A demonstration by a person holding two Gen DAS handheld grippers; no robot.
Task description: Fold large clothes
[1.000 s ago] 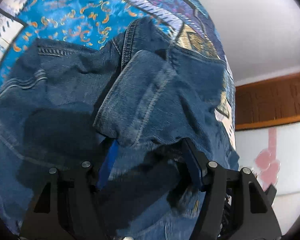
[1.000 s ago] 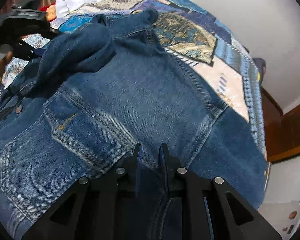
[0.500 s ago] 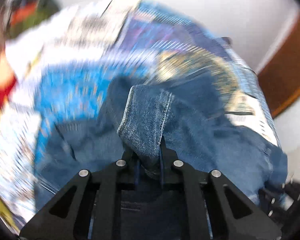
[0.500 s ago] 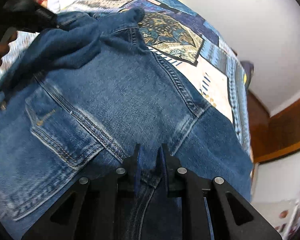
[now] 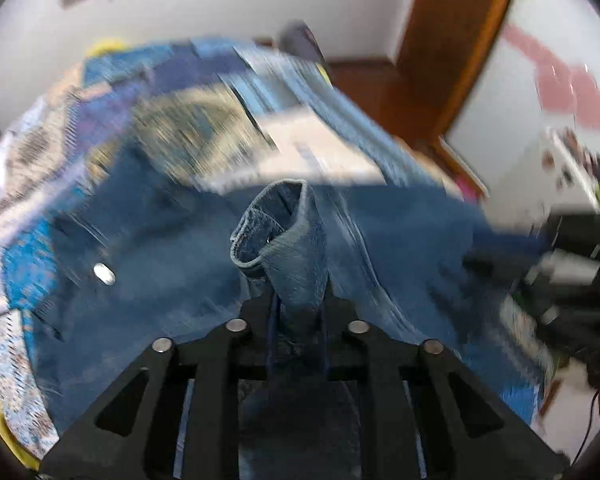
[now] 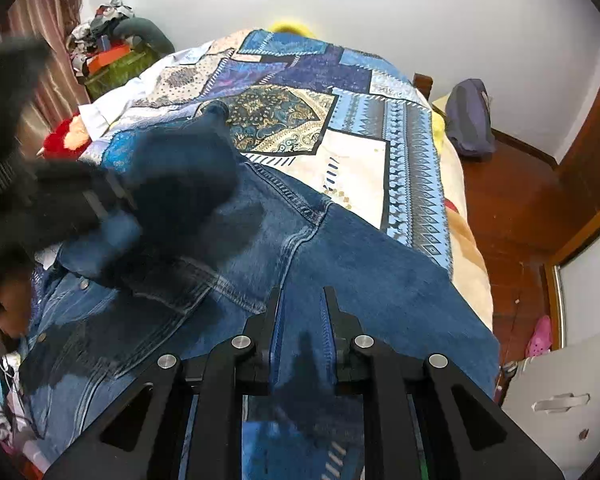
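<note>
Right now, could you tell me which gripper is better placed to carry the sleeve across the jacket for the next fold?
Left. The left gripper is shut on the sleeve cuff, lifted above the denim jacket; the right gripper pinches the jacket's edge.

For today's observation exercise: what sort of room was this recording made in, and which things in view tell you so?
Most likely a bedroom at home. The denim jacket lies on a bed under a patchwork bedspread, a heap of clothes sits by a curtain, and the floor is wood.

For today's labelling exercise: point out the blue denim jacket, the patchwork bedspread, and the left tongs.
blue denim jacket (image 6: 380, 280): right wrist view, back panel.
patchwork bedspread (image 6: 356, 160): right wrist view, cream patch.
left tongs (image 5: 298, 304): left wrist view, between tips, clamping cuff.
</note>
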